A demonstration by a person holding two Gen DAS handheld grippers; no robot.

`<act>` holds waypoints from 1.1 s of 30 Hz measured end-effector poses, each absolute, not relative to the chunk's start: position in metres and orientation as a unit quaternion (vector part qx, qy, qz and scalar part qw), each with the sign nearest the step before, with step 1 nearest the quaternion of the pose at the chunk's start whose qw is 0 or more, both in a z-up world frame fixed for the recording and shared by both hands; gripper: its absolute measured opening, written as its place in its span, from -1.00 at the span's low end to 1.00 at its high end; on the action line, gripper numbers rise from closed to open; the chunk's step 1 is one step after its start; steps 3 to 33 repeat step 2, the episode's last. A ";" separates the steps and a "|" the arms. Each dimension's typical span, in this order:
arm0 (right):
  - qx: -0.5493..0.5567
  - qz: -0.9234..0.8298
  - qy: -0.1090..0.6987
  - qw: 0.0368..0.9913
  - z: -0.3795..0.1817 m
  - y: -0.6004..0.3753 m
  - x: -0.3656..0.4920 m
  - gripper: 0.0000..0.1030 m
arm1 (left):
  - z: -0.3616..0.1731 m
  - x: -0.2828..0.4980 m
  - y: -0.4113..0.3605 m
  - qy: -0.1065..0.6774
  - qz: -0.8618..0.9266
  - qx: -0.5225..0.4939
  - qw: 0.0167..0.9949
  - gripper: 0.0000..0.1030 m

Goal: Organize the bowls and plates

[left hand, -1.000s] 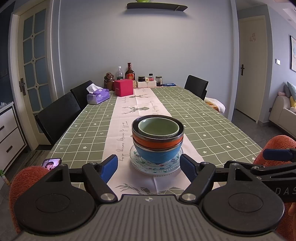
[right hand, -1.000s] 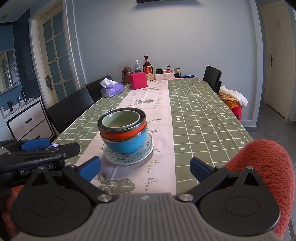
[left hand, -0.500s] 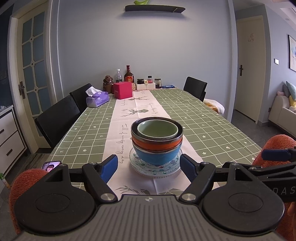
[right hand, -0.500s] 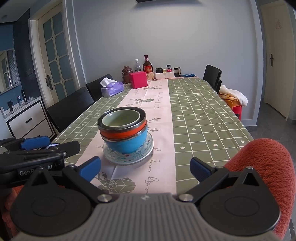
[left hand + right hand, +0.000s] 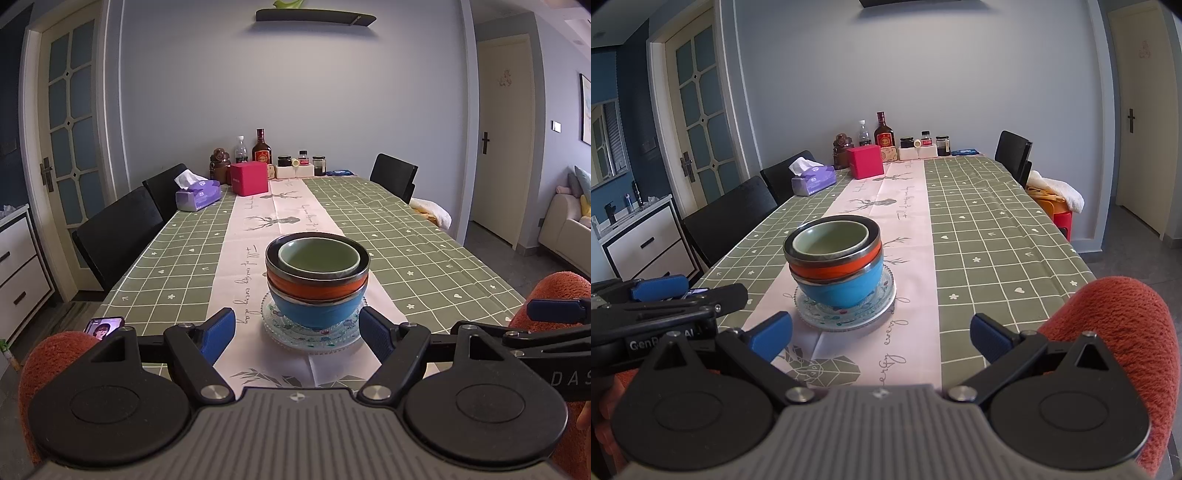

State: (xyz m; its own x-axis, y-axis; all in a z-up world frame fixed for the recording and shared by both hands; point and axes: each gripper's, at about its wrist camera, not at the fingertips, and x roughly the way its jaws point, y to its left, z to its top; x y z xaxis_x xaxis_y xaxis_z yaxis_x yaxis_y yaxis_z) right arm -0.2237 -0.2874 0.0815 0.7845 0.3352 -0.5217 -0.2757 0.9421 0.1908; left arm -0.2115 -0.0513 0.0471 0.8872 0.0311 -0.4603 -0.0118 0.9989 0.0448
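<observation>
A pale green bowl (image 5: 318, 255) nests in an orange bowl (image 5: 317, 287), atop a blue bowl (image 5: 316, 313), all upright on a patterned glass plate (image 5: 295, 336).

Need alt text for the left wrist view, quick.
Nested bowls, green in orange in blue, sit on a patterned plate on the pink runner, just beyond the open left tool, which holds nothing.

Black gripper (image 5: 297, 334), blue pads (image 5: 218, 334), rust sleeves (image 5: 1115, 325)
</observation>
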 end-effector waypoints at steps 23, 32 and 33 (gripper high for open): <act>0.053 0.162 0.286 0.943 0.081 -0.288 -0.223 0.95 | 0.047 -0.212 -0.051 0.238 0.013 0.018 0.971 0.74; 0.053 0.162 0.286 0.943 0.081 -0.288 -0.223 0.95 | 0.047 -0.212 -0.051 0.238 0.013 0.018 0.971 0.74; 0.053 0.162 0.286 0.943 0.081 -0.288 -0.223 0.95 | 0.047 -0.212 -0.051 0.238 0.013 0.018 0.971 0.74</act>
